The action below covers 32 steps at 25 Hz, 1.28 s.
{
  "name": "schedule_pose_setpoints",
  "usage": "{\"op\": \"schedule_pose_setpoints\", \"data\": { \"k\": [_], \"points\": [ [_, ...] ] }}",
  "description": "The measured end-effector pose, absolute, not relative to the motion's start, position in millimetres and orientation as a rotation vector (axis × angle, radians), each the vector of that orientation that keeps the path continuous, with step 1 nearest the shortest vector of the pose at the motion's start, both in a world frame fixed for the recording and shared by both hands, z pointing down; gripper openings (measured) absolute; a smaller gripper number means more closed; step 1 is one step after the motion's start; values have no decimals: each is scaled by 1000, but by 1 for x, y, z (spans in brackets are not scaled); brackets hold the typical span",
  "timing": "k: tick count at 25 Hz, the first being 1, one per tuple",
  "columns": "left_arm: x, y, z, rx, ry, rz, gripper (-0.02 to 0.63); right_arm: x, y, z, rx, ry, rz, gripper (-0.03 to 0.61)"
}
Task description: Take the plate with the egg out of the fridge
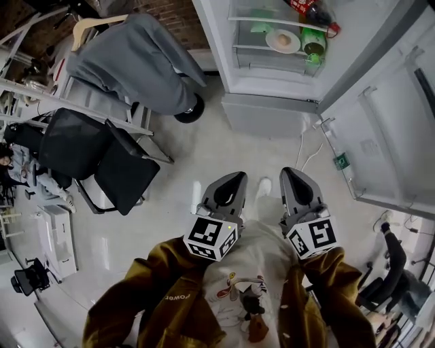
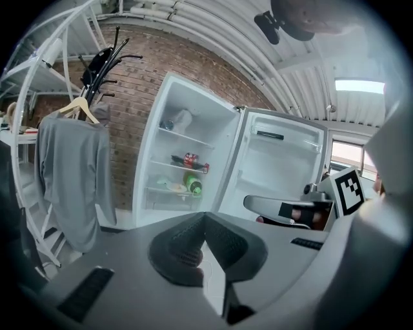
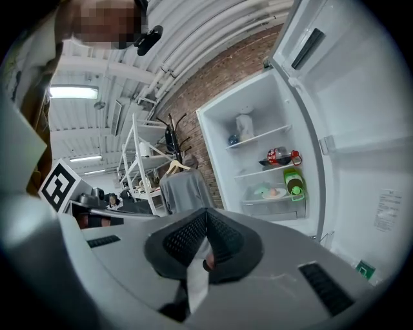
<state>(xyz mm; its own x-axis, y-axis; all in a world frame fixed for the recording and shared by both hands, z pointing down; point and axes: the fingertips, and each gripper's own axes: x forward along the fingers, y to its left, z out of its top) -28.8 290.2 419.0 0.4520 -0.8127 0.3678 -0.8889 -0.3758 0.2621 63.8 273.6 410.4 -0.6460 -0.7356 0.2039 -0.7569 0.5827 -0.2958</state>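
Open fridge ahead of us, room to our left

We face the tall white fridge [image 1: 272, 109], its door [image 1: 387, 122] swung out to our right. On a lower shelf sits the round white plate with the egg [image 1: 283, 41], with a green plastic bottle [image 1: 313, 42] just right of it and a red-labelled dark bottle [image 1: 309, 10] lying on the shelf above. A grey hanging garment [image 1: 136, 58] is left of the fridge, and a black office chair [image 1: 102, 160] stands nearer us.

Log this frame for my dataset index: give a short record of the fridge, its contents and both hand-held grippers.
fridge: white fridge, door open
target: white round plate with egg on it, lower shelf
same shelf: green plastic bottle beside the plate
shelf above: red-labelled cola bottle, lying down
left hand-held gripper: shut, empty, away from fridge
right hand-held gripper: shut, empty, away from fridge
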Motion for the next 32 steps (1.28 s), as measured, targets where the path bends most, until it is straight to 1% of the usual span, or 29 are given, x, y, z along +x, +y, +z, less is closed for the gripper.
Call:
{"op": "schedule_pose_setpoints", "data": {
  "k": [9, 16, 26, 32],
  "points": [
    [5, 227, 419, 2290, -1447, 261, 9, 96, 210, 413, 1291, -2769, 580, 6],
    [24, 198, 428, 2255, -1471, 252, 9, 120, 179, 423, 1279, -2776, 601, 6],
    [30, 184, 428, 2236, -1484, 270, 9, 123, 165, 425, 1251, -2792, 638, 6],
    [31, 168, 434, 2239, -1435, 281, 9, 127, 148, 427, 1312, -2757, 655, 6]
  ]
}}
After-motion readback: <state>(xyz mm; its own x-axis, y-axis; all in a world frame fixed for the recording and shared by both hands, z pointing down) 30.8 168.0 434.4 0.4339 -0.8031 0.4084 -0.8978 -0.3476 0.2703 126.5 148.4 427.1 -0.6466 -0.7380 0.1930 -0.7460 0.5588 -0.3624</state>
